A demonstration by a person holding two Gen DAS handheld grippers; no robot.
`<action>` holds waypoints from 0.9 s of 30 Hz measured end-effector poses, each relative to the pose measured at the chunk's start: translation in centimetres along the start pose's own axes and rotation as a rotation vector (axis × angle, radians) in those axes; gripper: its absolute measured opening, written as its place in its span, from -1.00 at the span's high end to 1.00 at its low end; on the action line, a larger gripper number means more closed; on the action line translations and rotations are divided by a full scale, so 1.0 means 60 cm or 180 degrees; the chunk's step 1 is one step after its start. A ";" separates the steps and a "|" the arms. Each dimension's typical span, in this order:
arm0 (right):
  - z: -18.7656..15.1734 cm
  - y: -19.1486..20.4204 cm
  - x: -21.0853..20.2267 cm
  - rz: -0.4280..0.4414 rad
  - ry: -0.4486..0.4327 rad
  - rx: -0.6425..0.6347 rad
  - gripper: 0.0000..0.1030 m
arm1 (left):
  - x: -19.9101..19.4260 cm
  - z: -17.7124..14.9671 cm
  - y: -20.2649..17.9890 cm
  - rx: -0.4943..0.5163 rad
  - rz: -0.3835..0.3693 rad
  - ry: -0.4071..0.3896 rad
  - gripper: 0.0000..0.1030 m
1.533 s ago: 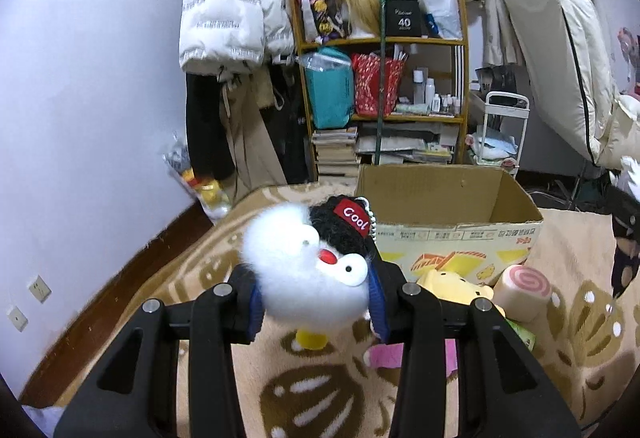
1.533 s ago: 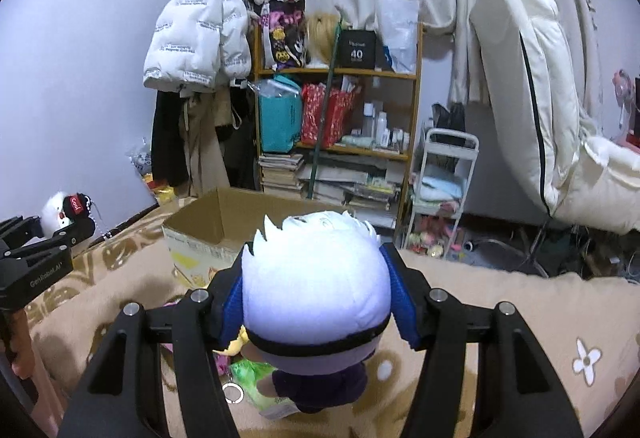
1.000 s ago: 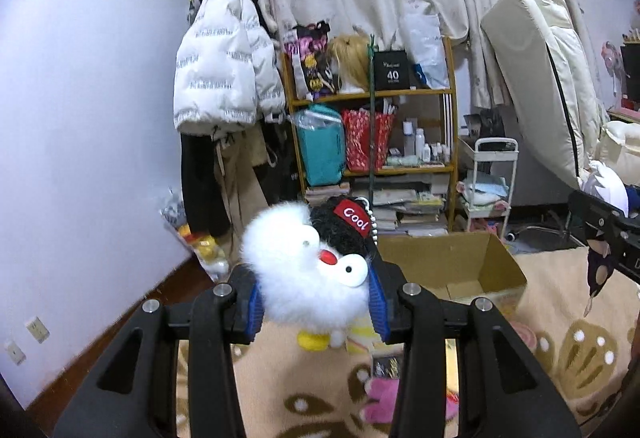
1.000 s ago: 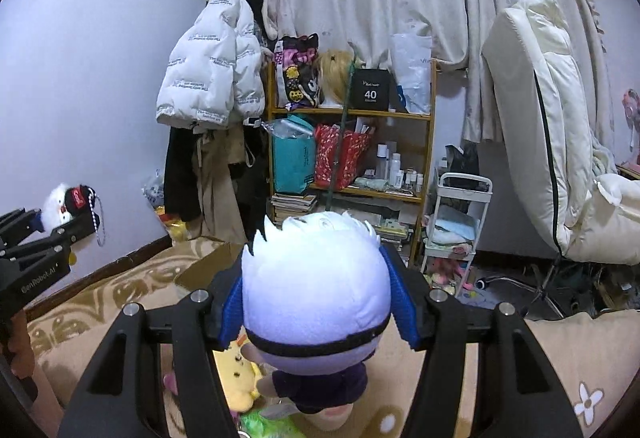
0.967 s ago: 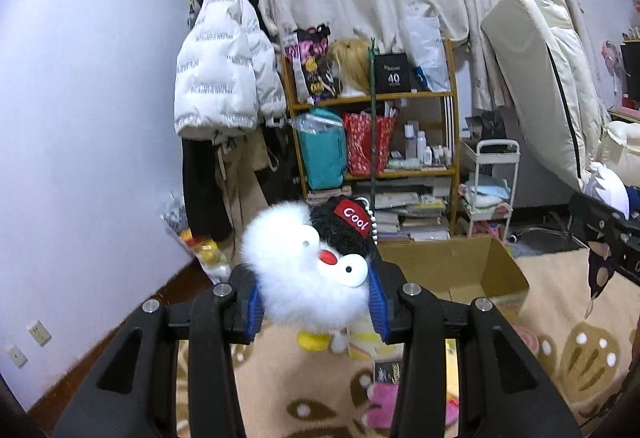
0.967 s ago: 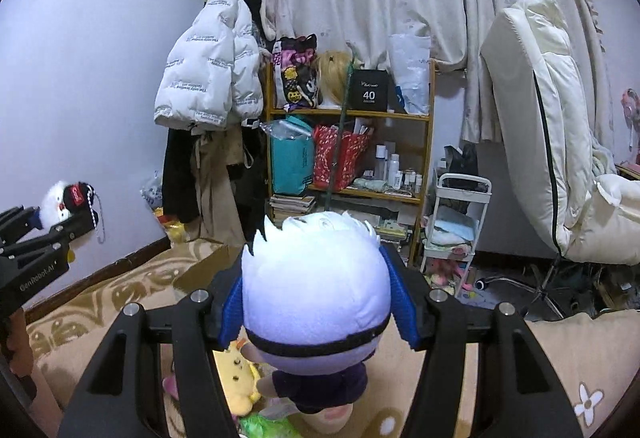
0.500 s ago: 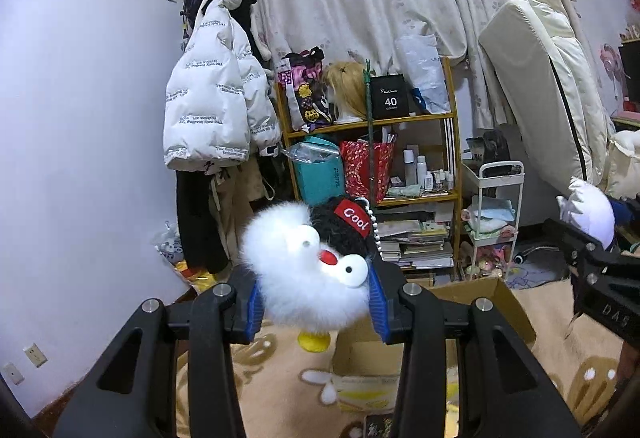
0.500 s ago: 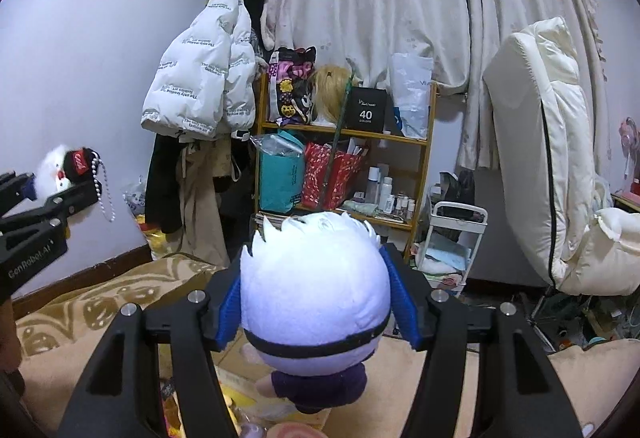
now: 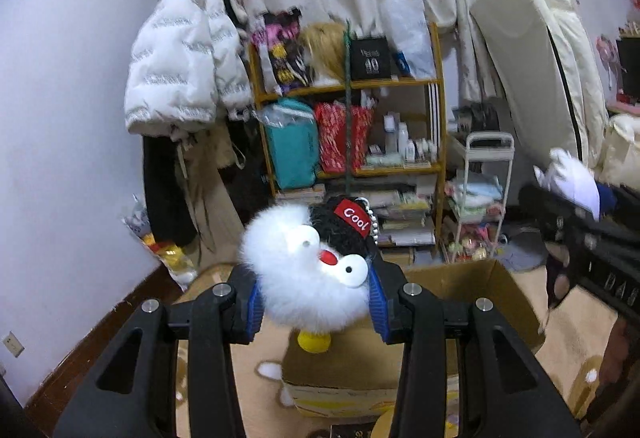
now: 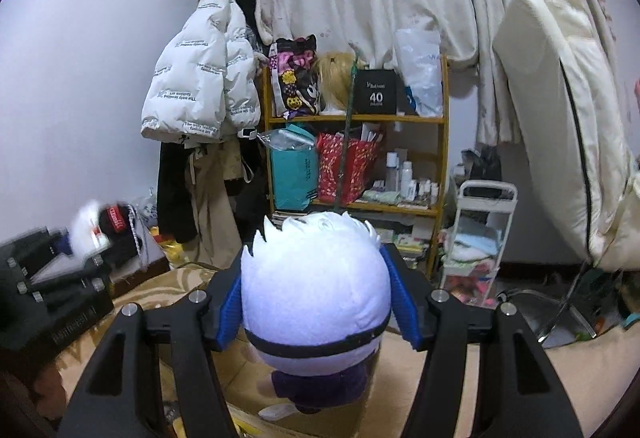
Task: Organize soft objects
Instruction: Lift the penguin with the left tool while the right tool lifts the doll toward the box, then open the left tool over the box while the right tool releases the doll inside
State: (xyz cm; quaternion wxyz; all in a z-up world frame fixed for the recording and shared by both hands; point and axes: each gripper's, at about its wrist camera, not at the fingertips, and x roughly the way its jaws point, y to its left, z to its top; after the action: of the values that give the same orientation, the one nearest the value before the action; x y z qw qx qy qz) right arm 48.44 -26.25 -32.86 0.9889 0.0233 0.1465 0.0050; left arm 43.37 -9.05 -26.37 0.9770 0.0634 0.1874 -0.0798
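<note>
My left gripper [image 9: 316,302] is shut on a fluffy white penguin plush [image 9: 308,278] with a black cap marked "Cool", held in the air over an open cardboard box [image 9: 460,302] on the patterned rug. My right gripper [image 10: 316,306] is shut on a white-haired doll [image 10: 316,298] in dark clothes, also held in the air. The right gripper and its doll show blurred at the right of the left wrist view [image 9: 572,186]. The left gripper and penguin show blurred at the left of the right wrist view [image 10: 100,226].
A wooden shelf [image 9: 352,142] full of bags, bottles and books stands at the back wall. A white puffer jacket [image 9: 180,74] hangs to its left. A small white cart [image 9: 484,198] and a leaning cream mattress [image 9: 540,62] stand to the right. A rug [image 9: 260,378] covers the floor.
Both grippers have risen with their toys still held and come nearer the box. The loose toys on the rug have dropped out of view.
</note>
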 end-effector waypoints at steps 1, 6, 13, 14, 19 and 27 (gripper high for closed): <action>-0.005 -0.003 0.006 0.0028 0.0027 0.0045 -0.28 | 0.006 -0.001 -0.001 0.0001 -0.0016 0.0032 0.21; -0.041 -0.019 0.038 0.0169 0.0279 0.0274 -0.28 | 0.059 -0.024 -0.007 0.0015 -0.0113 0.0255 0.20; -0.071 -0.024 0.067 0.0094 0.0587 0.0286 -0.28 | 0.121 -0.065 -0.018 0.0120 -0.0264 0.0574 0.17; -0.074 -0.026 0.068 0.0088 0.0619 0.0307 -0.28 | 0.126 -0.070 -0.019 0.0121 -0.0273 0.0597 0.16; -0.079 -0.032 0.069 0.0108 0.0723 0.0376 -0.30 | 0.145 -0.096 -0.027 0.0206 -0.0217 0.0597 -0.08; -0.081 -0.035 0.060 0.0109 0.0758 0.0311 -0.75 | 0.150 -0.126 -0.035 0.0315 -0.0185 0.0636 -0.70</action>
State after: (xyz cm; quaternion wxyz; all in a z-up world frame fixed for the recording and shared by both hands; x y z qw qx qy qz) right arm 50.49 -28.08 -38.63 0.9620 0.0732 0.2625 0.0175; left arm 48.56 -11.16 -36.91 0.9464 0.1137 0.2815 -0.1105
